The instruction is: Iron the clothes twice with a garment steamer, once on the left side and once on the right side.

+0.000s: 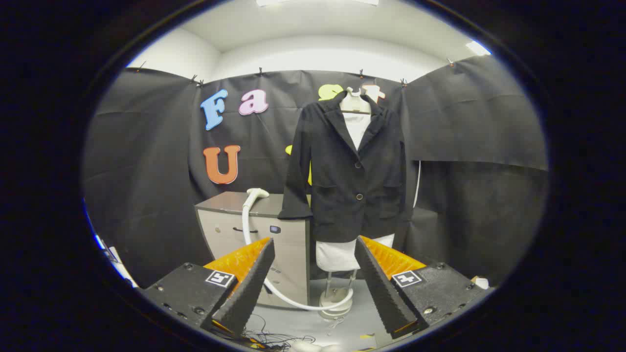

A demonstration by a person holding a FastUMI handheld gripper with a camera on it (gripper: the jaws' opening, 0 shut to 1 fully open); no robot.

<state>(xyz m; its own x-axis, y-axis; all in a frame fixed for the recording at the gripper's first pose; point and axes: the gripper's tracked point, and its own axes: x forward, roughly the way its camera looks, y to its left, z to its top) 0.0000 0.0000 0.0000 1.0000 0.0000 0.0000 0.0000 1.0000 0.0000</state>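
Black blazer hangs on a white mannequin beyond the gripper — fingers spread, holding nothing — while the steamer head rests on a grey cabinet beside it.

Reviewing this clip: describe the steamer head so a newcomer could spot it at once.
Find the black jacket on the mannequin; beside its hanging sleeve stands a grey cabinet. The steamer head lies on top, beyond the open gripper, the only white thing there, trailing a white hose.
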